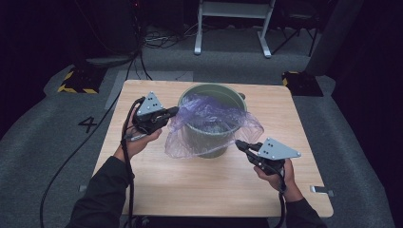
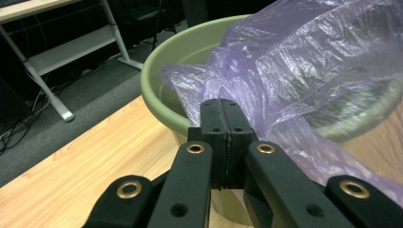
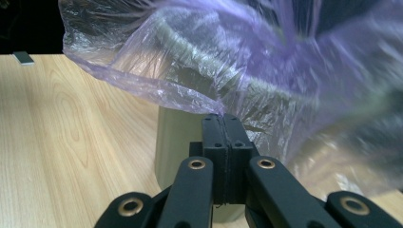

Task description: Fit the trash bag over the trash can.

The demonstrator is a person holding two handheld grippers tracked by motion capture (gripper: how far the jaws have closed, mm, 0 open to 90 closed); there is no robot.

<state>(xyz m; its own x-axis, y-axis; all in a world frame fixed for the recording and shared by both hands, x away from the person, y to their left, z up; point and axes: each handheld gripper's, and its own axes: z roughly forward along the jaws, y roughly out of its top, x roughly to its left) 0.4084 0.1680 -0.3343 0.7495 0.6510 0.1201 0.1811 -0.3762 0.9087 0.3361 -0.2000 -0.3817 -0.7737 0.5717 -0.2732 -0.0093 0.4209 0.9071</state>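
Grey carpet and dark walls surround a wooden bench [image 1: 157, 185], and a green bucket [image 1: 209, 142] stands on it toward the far side, the landmark for everything else. A thin purple plastic bag [image 1: 209, 118] sits in the bucket's mouth and spills over its near rim in loose folds.

On the bucket's left, the left gripper [image 1: 175, 110] has its jaws pressed fully together on the bag's edge; the left gripper view shows the film [image 2: 294, 61] rising from between the closed pads just outside the green rim [image 2: 157, 61]. On the bucket's near right, the right gripper [image 1: 239, 144] is likewise clamped tight, and the right gripper view shows the crumpled plastic [image 3: 199, 71] gathered into its closed tips, with the bucket's wall [image 3: 176, 137] just behind.

By my reading the work is lining the bucket with the bag. The bag is already inside and both edges are gripped. What remains is to spread the opening and fold it down over the rim all round: the far rim is still bare green, and the near side hangs bunched rather than snug.
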